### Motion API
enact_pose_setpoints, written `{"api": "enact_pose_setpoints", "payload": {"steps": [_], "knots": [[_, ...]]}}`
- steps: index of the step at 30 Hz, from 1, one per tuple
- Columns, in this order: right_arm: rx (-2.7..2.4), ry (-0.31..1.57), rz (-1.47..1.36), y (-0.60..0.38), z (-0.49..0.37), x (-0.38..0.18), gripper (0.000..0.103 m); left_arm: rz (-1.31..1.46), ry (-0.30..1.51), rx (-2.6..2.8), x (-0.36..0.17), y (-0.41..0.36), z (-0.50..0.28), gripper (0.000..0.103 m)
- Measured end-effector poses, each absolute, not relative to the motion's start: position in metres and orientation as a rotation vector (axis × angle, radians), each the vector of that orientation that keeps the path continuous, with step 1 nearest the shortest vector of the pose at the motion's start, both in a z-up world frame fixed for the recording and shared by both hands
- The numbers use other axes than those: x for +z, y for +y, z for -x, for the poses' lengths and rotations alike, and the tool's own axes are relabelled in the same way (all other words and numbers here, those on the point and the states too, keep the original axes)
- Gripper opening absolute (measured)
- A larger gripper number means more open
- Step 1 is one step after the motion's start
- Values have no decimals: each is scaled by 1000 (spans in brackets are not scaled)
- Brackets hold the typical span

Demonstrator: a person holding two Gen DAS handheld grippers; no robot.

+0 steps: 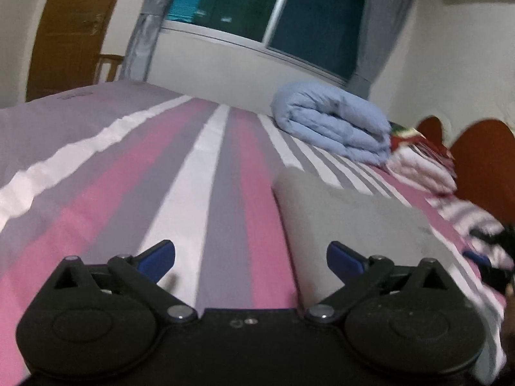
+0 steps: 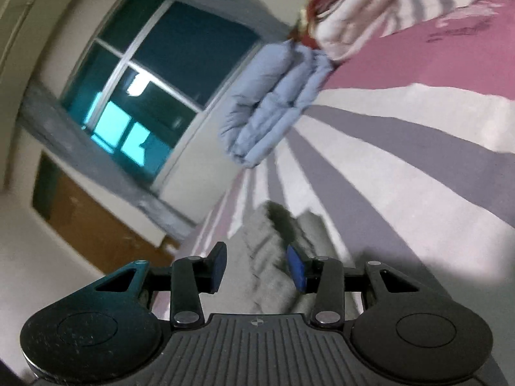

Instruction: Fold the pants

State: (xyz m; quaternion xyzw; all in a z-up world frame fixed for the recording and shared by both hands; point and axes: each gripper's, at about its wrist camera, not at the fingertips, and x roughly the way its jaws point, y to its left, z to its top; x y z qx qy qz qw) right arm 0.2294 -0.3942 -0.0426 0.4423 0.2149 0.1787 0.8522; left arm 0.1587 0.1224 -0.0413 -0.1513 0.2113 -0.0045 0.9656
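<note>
The grey pants (image 1: 347,218) lie folded into a thick pad on the striped bedsheet (image 1: 128,177), right of centre in the left wrist view. My left gripper (image 1: 251,257) hovers just above the bed at the pants' left edge. It is wide open, with nothing between its blue pads (image 1: 161,257); the right pad is over the grey cloth. In the right wrist view, the pants (image 2: 267,257) bunch up between the fingers of my right gripper (image 2: 256,267). Its jaws stand partly open, and a gap shows beside the left pad.
A folded light-blue duvet (image 1: 334,125) sits at the far side of the bed. Next to it, a stack of folded white and red clothes (image 1: 418,164) rests near the red-brown headboard (image 1: 479,160). A window (image 1: 289,9) and a wooden door (image 1: 70,32) lie beyond the bed.
</note>
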Motion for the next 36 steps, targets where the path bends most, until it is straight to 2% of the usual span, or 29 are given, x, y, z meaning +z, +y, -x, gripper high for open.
{"api": "enact_pose_setpoints", "payload": {"steps": [8,12,20,24,26,33,36], "knots": [[458,558,-849,-371,-288,-63,42,382,529,-94,-60,126,-250,95],[460,604,-698,-358,-305,-68,42,404,550,-93,-79,118,-256,95],[502,507,-752,-375,-302,-75,42,444,543,-119,-83,127,-260,97],[471,591,-739,-372,-309,-81,42,447,538,-113,-83,127,-259,97],[493,612,-785,-375,-311,-85,46,437,539,-103,-81,126,-258,97],[592,703,-935,-392,-315,-100,49,412,550,-94,-79,124,-252,97],[594,721,-975,-387,-324,-104,55,410,558,-95,-80,124,-254,97]]}}
